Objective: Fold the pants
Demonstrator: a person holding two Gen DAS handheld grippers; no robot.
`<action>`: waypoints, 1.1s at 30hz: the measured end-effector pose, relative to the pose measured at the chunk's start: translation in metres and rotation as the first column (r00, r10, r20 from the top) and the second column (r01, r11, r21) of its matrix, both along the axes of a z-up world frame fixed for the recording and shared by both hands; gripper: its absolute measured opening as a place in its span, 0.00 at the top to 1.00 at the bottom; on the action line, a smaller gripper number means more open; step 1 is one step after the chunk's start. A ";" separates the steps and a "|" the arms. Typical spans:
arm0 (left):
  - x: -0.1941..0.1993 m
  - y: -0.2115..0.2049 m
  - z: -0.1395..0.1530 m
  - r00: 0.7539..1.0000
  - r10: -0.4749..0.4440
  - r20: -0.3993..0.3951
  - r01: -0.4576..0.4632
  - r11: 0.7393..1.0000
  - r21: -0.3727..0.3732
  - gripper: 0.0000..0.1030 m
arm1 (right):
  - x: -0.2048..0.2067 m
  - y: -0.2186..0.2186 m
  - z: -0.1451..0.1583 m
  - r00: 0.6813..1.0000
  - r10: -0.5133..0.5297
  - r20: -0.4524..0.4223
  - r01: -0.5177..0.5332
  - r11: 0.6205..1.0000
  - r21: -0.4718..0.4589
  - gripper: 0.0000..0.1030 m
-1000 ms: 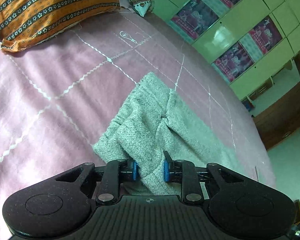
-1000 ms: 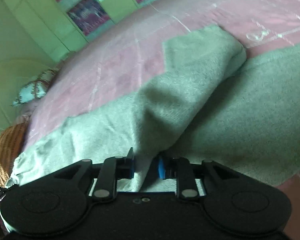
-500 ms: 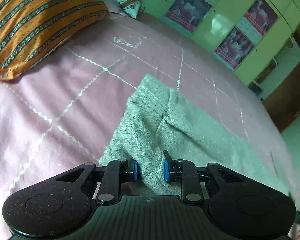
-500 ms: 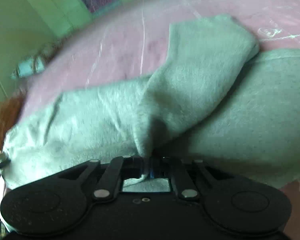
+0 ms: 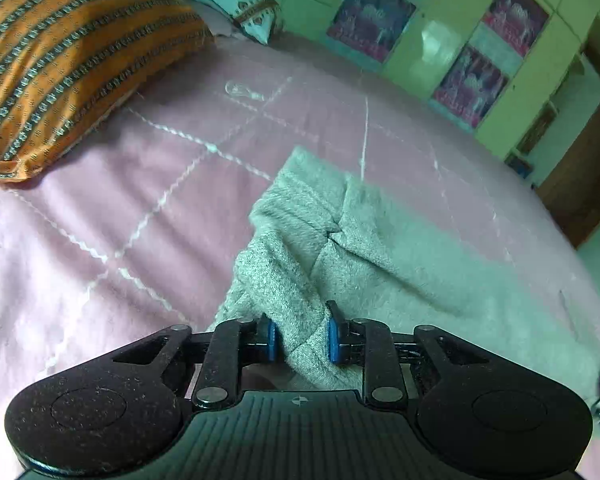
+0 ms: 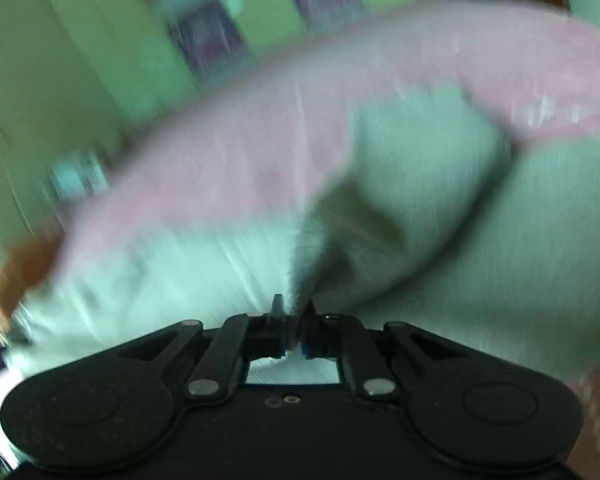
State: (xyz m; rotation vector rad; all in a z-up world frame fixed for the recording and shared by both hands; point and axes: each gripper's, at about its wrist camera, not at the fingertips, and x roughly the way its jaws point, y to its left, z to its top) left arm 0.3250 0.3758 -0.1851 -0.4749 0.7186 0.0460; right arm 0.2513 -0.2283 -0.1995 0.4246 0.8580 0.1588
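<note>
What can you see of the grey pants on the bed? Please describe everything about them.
The pants are grey, of soft, fuzzy knit cloth, and lie bunched and partly folded on the pink bedspread. A ribbed band shows at their far end, with creases meeting near the middle. The left claw grips a thick fold between its blue pads. The right claw is shut on another, thin fold; that view is blurred. Nothing else touches them.

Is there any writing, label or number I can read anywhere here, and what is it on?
No text can be read.
Posters on the green wall: pink pictures, any lettering too small to read.
Bedspread: a stitched outline motif, not letters.
Left gripper: a small round mark on its body, no words.
Right wrist view: too blurred to read anything.
</note>
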 end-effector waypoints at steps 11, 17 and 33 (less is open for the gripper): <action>-0.059 -0.029 0.050 0.989 0.144 0.035 -0.147 0.980 0.131 0.13 | -0.033 -0.019 0.033 0.996 -0.022 0.088 0.025 0.999 -0.033 0.78; -0.056 -0.100 0.058 0.993 0.109 0.050 -0.118 0.962 0.248 0.13 | -0.026 -0.018 0.060 0.983 -0.004 0.184 0.021 0.995 -0.093 0.81; -0.032 -0.219 0.025 0.986 0.009 -0.165 0.074 0.868 0.492 0.04 | 0.011 -0.040 0.055 0.989 -0.071 0.127 0.105 0.952 -0.287 1.00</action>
